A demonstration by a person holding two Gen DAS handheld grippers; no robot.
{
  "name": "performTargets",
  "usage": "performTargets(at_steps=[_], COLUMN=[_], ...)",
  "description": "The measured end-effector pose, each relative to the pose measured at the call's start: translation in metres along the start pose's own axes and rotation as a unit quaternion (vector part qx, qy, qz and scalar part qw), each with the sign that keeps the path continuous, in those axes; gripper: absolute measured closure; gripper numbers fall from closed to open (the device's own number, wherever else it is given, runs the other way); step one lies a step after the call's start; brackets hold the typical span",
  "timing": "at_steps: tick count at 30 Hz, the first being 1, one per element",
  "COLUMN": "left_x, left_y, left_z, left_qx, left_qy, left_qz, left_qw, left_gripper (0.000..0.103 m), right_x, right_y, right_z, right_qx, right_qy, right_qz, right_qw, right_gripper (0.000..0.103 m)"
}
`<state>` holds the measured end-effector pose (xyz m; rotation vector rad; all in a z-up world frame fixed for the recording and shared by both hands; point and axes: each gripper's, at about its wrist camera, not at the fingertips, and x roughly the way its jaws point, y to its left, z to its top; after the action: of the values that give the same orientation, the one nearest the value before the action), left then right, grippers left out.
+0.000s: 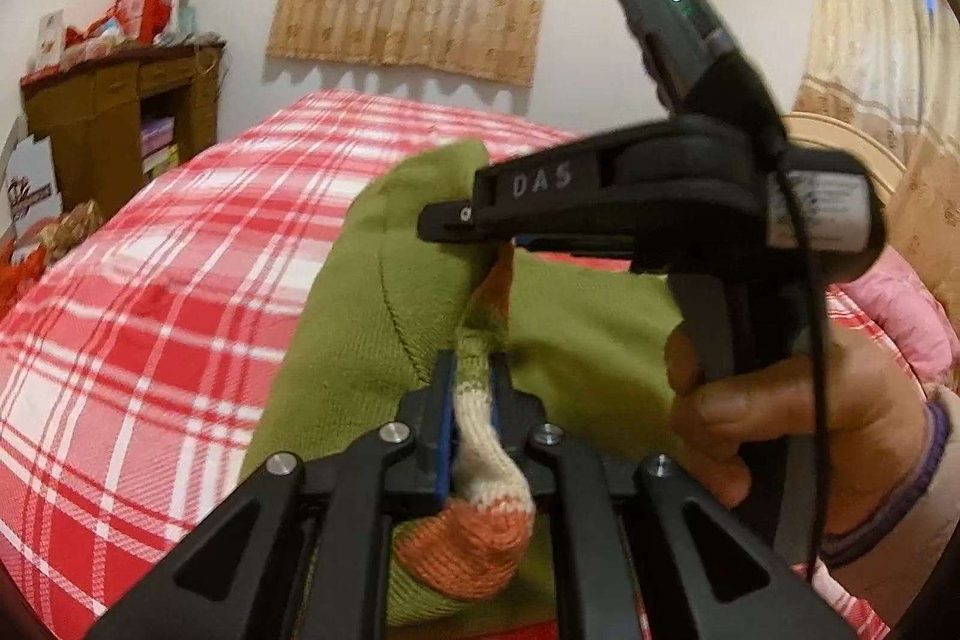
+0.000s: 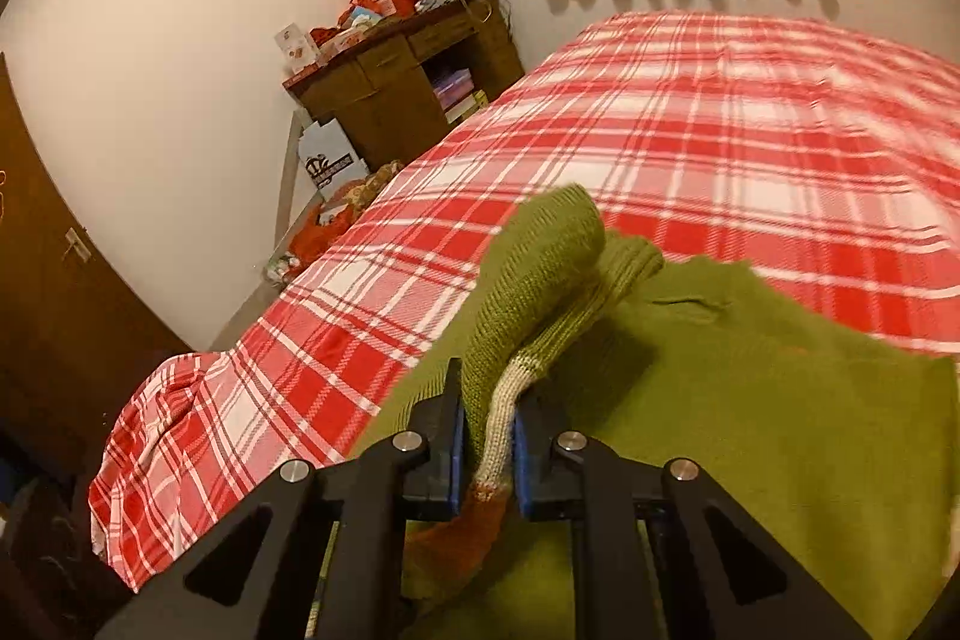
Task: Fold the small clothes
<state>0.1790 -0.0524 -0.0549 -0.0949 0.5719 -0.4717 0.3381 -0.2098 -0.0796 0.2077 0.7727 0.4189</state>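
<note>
A small green knitted sweater [image 1: 372,328] with an orange, cream and green striped band lies partly lifted off a bed. My left gripper [image 1: 474,376] is shut on the striped band [image 1: 486,460], which bunches between its blue pads. In the left wrist view my right gripper [image 1: 441,223] reaches in from the right just above it, held by a person's hand [image 1: 780,412], and pinches the same band further along. In the right wrist view my right gripper [image 2: 489,400] is shut on the striped band [image 2: 501,430], with a green fold of the sweater [image 2: 750,400] humped in front of it.
The bed's red and white plaid cover [image 2: 720,130] stretches ahead and to the left. A wooden desk [image 2: 408,88] piled with boxes stands by the wall beyond the bed's corner. A pink garment [image 1: 888,304] lies at the right near the headboard [image 1: 840,136].
</note>
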Motion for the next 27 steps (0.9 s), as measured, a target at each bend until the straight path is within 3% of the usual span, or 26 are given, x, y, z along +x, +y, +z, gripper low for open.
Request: performTargets(at_steps=[6,15,27], left_x=[-0.003,0.023,0.051], left_y=[-0.05,-0.117,-0.151], left_z=[0.009,0.0,-0.017], left_qx=[0.044,0.085,0.095], left_qy=[-0.007,0.018,0.07], left_qz=[-0.04,-0.089,-0.113], left_qw=[0.9982,0.9922,0.9866], left_gripper=[0.092,0.092,0.093], right_x=[-0.042,-0.082,-0.092], right_y=[-0.038,-0.104,-0.169], right_z=[-0.002,-0.021,-0.056], right_qx=[-0.002,0.019,0.067], right_qy=[-0.002,0.006,0.016], right_qz=[-0.033,-0.067,-0.082], right_qw=[0.999,0.998,0.994], right_gripper=[0.091,0.091,0.091])
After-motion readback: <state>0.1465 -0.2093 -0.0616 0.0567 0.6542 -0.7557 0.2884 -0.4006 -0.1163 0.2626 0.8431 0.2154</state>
